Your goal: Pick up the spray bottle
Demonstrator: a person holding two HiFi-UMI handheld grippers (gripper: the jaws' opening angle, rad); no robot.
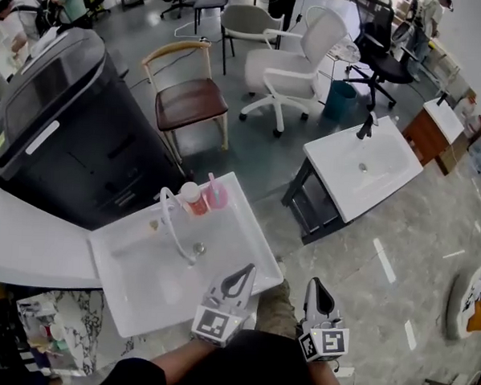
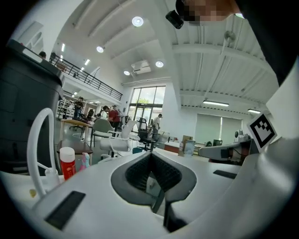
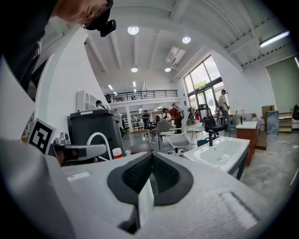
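Jaws clenched empty on left gripper point(image 1: 245, 273) and right gripper point(image 1: 317, 287). Small pink plastic spray bottle point(image 1: 216, 194) stands at the back rim of the white rectangular sink point(image 1: 140, 275), beside a red white-capped bottle point(image 1: 193, 200).

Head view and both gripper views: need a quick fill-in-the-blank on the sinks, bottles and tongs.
1. The pink spray bottle stands on the near sink's back rim beside a capped bottle whose body is ___.
2. The near faucet is white; the far faucet, on the far sink, is ___.
3. The left tongs and right tongs are both ___, with nothing between them.
Missing words: red; black; shut.
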